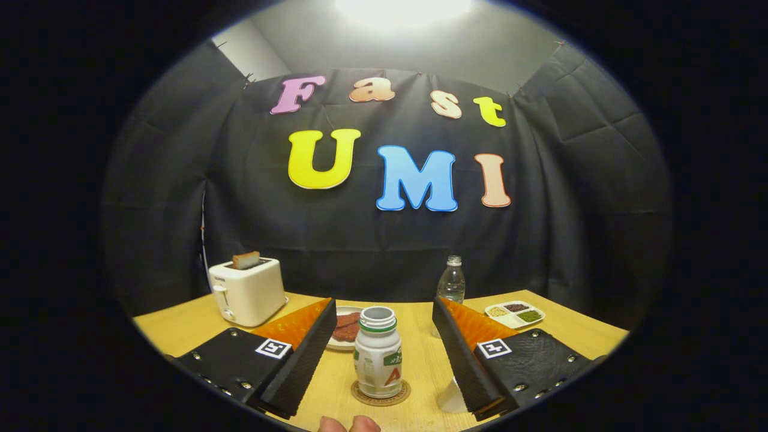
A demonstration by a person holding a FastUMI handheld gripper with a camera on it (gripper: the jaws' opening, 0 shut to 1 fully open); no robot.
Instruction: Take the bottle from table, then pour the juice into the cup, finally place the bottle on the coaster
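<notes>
Bench (pixel 420 360): pale wood, black cloth wall behind.
On it: toaster (pixel 246 290), plate (pixel 345 328), water bottle (pixel 452 281), tray (pixel 515 313).
Bottle (pixel 377 361): uncapped, upright on the coaster (pixel 381 396).
Fingers (pixel 384 360): spread wide either side of the bottle, touching nothing.

Bright overhead lamp (pixel 403 11) blows out to glare; far cloth stays dim, table (pixel 420 366) evenly lit, fisheye bends edges, focus sharp.
</notes>
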